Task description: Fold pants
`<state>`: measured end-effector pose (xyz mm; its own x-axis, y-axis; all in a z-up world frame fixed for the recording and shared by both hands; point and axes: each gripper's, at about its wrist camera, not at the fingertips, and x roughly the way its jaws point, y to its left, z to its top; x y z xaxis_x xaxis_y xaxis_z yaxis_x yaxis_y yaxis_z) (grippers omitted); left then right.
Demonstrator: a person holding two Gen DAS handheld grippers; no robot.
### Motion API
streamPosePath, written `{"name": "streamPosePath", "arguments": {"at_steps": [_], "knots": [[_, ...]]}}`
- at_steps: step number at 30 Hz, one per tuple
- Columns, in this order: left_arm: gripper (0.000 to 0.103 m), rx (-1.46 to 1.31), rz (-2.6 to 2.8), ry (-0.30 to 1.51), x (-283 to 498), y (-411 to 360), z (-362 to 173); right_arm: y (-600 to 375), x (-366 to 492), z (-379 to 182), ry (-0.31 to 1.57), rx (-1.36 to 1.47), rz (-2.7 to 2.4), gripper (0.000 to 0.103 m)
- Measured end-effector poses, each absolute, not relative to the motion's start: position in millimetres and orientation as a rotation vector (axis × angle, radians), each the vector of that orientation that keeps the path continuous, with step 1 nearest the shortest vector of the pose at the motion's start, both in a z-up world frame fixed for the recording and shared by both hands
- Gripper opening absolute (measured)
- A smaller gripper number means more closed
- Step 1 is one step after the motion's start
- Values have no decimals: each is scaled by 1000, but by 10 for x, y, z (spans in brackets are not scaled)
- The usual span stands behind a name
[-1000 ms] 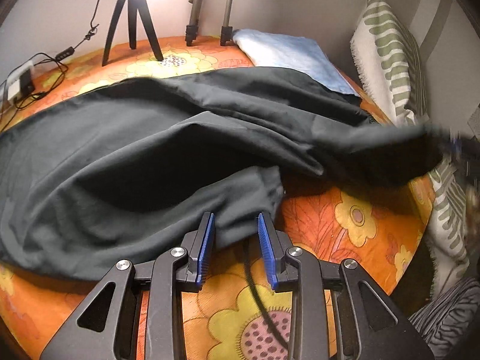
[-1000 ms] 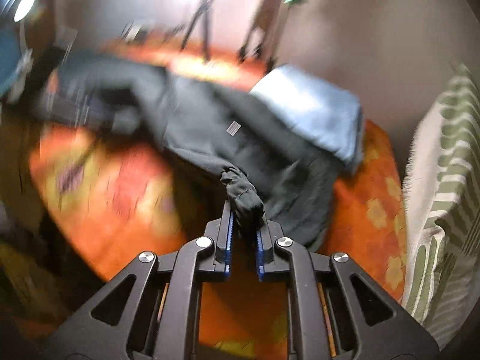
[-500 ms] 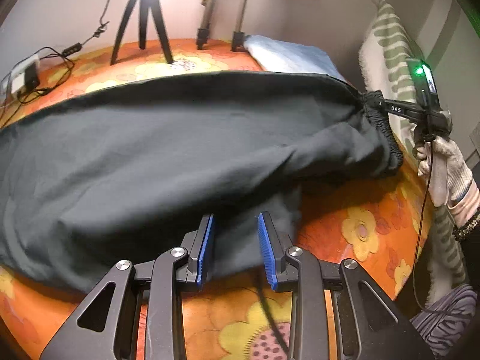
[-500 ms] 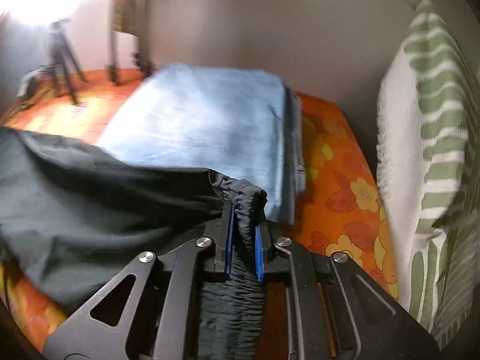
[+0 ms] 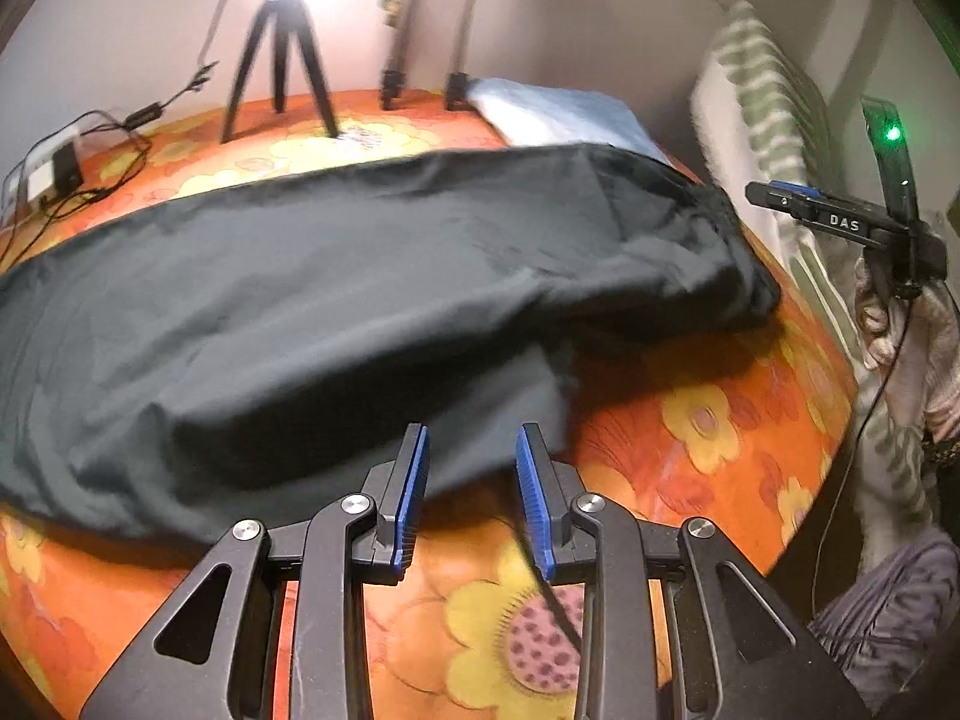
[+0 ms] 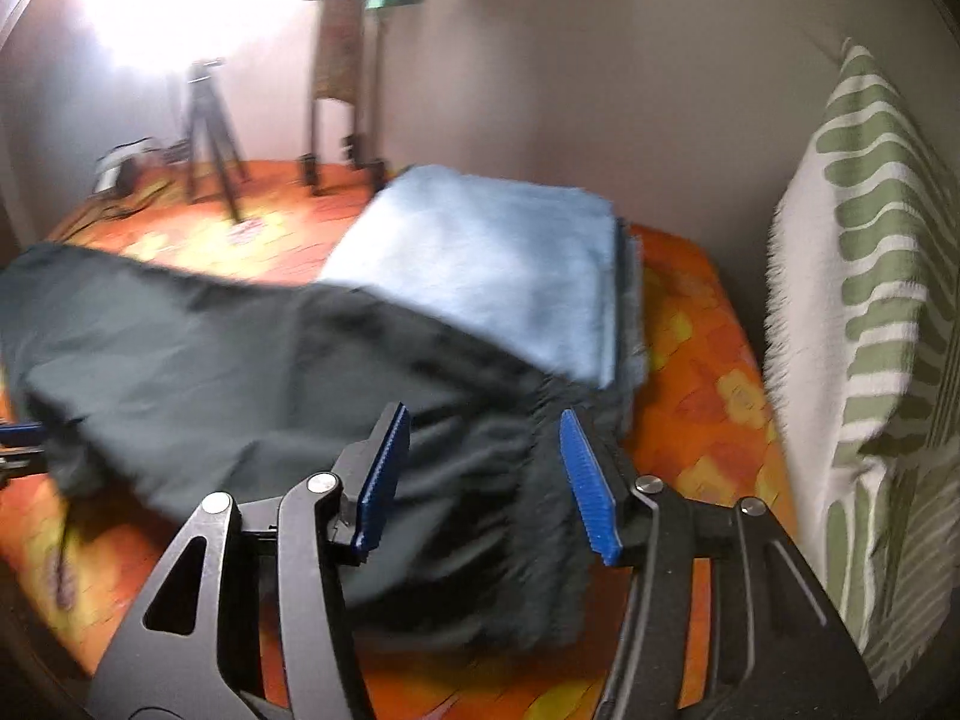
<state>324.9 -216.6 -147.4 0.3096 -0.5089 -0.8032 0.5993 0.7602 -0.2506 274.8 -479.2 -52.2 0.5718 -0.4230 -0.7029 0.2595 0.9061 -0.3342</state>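
Dark grey pants (image 5: 336, 300) spread lengthwise across an orange floral bedspread (image 5: 708, 438), folded over on themselves, gathered waistband (image 6: 540, 480) at the right end. Right gripper (image 6: 486, 474) just opened, jaws wide apart, waistband bunched loosely between the blue pads without being pressed. Left gripper (image 5: 471, 480) low at the near edge of the pants, jaws partly apart, blue pads either side of the fabric's hem, nothing clamped; a thin dark cord (image 5: 546, 588) trailing under the right-hand pad. Seen from the left wrist, the right gripper (image 5: 780, 195) held in a gloved hand (image 5: 900, 324) beyond the waistband end, clear of the cloth. Folded light blue cloth (image 6: 498, 264) stacked just behind the pants, its near edge overlapped by the dark fabric. Green-and-white striped pillow (image 6: 858, 324) upright against the wall at the right edge of the bed. Small black tripod (image 5: 279, 60) and two further stand legs (image 5: 420, 78) planted on the far side of the bedspread, with a small box and tangled cables (image 5: 54, 174) at far left. Crumpled grey fabric (image 5: 888, 618) off the bed at lower right.
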Motion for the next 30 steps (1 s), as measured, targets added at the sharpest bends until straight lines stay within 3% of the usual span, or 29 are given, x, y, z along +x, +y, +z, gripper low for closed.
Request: {"name": "streamPosePath", "arguments": {"at_steps": [1, 4, 7, 12, 20, 21, 25, 30], "knots": [[28, 120, -747, 1017, 3206, -2220, -1480, -4736, 2675, -545, 884, -177, -404, 67], [42, 183, -746, 991, 3124, -2361, -1488, -4681, 2399, -637, 896, -59, -460, 75], [43, 230, -749, 992, 3057, -2494, -1526, -4834, 2057, -759, 858, 154, -566, 81], [43, 358, -722, 946, 2939, -2662, -1616, -5263, 1785, -1047, 850, 524, -613, 81], [42, 428, -687, 914, 3012, -2783, -1760, -5431, 1972, -1095, 806, 567, -601, 81], [41, 428, -690, 905, 3027, -2788, -1764, -5441, 2002, -1115, 809, 571, -598, 81], [12, 440, -691, 878, 3082, -2800, -1774, -5514, 2066, -1235, 819, 636, -591, 81], [6, 365, -723, 897, 3173, -2668, -1729, -5557, 2161, -1331, 807, 659, -586, 78]]}}
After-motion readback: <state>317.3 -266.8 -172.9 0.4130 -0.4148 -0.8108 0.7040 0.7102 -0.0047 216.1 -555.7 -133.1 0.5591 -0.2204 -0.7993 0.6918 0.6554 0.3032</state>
